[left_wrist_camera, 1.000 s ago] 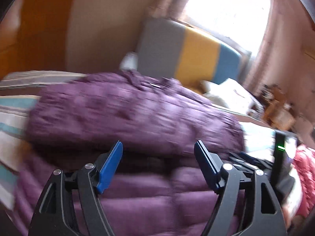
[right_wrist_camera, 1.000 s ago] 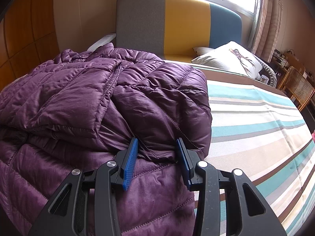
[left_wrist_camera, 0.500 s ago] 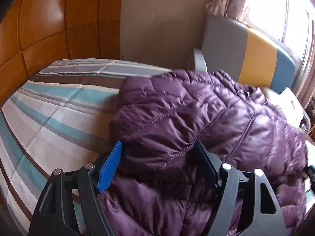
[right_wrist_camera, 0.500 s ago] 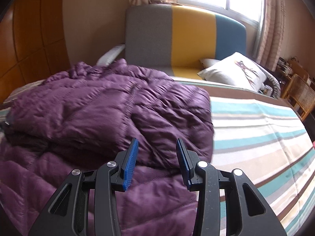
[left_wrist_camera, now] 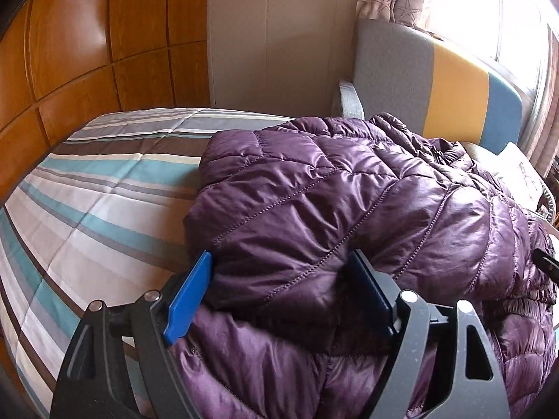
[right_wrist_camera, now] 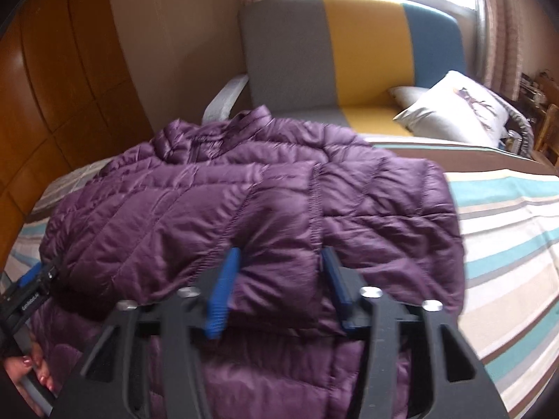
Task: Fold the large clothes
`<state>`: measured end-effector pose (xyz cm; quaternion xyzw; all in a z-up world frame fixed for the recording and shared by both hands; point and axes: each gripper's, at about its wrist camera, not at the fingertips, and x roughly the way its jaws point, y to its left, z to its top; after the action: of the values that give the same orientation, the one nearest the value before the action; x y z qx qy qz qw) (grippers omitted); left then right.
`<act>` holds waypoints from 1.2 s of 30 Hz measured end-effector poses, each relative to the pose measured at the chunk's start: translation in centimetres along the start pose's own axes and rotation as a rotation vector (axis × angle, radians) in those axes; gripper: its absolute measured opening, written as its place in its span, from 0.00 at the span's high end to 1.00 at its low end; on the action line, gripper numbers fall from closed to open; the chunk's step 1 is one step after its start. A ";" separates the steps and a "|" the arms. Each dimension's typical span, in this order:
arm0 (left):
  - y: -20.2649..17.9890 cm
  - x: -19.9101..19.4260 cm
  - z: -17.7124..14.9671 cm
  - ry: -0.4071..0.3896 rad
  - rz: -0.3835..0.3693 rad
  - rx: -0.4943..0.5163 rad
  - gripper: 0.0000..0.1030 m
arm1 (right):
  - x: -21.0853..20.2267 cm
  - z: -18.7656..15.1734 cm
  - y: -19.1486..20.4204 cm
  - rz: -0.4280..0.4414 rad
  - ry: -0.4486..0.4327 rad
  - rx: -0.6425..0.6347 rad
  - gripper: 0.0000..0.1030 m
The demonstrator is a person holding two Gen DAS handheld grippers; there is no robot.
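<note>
A purple quilted down jacket [left_wrist_camera: 349, 209] lies partly folded on a striped bed [left_wrist_camera: 87, 209], its sleeves laid over the body. My left gripper [left_wrist_camera: 283, 289] is open, its jaws on either side of the folded layer at the jacket's left edge. My right gripper [right_wrist_camera: 279, 279] is open too, its blue pads either side of a puffed fold near the jacket [right_wrist_camera: 244, 202] middle right. The left gripper also shows at the left edge of the right wrist view [right_wrist_camera: 31, 289], held by a hand.
A grey, yellow and blue headboard [right_wrist_camera: 349, 56] stands behind the bed, with a white pillow [right_wrist_camera: 457, 108] at the right. Wooden wall panels [left_wrist_camera: 87, 45] run along the left. The striped bedcover [right_wrist_camera: 506, 227] lies bare right of the jacket.
The left gripper swung left and settled at the jacket's left edge. The right gripper pulled back, then pushed forward onto the fold, its jaws a little wider.
</note>
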<state>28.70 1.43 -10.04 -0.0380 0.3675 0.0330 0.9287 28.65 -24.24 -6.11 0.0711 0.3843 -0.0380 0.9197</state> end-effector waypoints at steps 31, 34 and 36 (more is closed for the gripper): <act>-4.8 -2.2 5.3 -0.077 -0.046 0.221 0.14 | -3.5 2.0 1.0 -0.051 -0.177 -0.114 0.63; -4.9 0.5 6.4 -0.024 -0.028 0.228 0.29 | -1.0 2.4 1.7 -0.032 -0.116 -0.139 0.71; -4.6 2.5 6.9 0.013 -0.027 0.223 0.30 | 1.1 2.4 1.5 -0.045 -0.068 -0.125 0.71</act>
<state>35.62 -2.42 -6.51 0.0602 0.3744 -0.0210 0.9251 31.32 -23.20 -5.08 0.0033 0.3558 -0.0370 0.9338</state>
